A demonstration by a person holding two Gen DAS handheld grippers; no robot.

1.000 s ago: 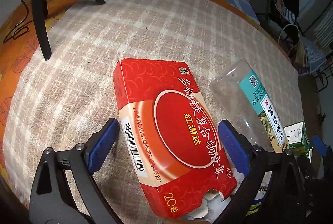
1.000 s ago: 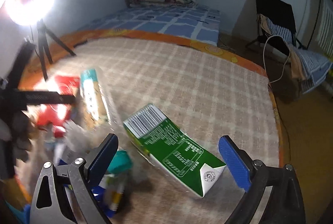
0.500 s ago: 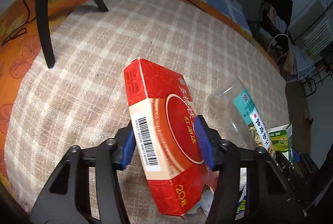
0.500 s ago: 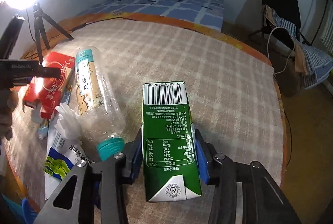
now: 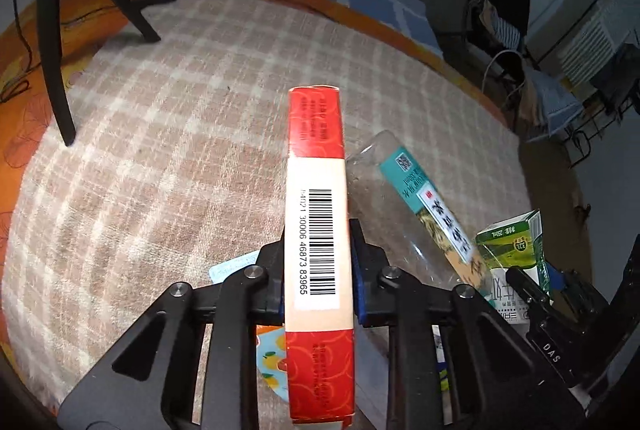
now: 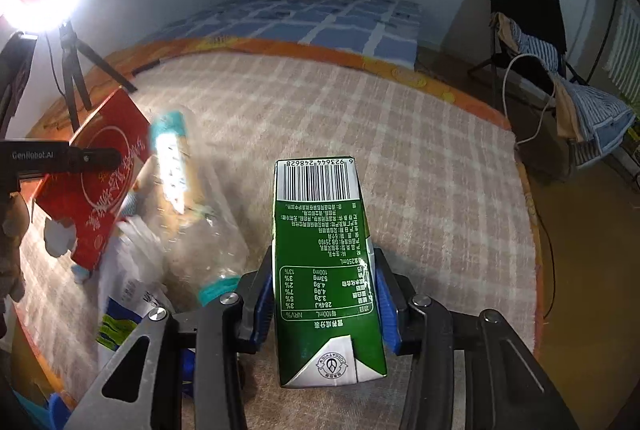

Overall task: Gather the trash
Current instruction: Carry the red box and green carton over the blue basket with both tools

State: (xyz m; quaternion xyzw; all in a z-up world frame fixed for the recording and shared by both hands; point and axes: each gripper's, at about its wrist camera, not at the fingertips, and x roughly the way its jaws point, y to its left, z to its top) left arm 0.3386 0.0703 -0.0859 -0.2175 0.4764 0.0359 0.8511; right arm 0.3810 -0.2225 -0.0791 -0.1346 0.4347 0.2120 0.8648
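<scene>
while left gripper (image 5: 318, 270) clamps box (image 5: 318, 230) (barcode ending 83965), right gripper (image 6: 326, 304) grips carton (image 6: 324, 270).

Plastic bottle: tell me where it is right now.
The plastic bottle lies on the checked blanket, between the red box in the left gripper and the green carton.
</scene>
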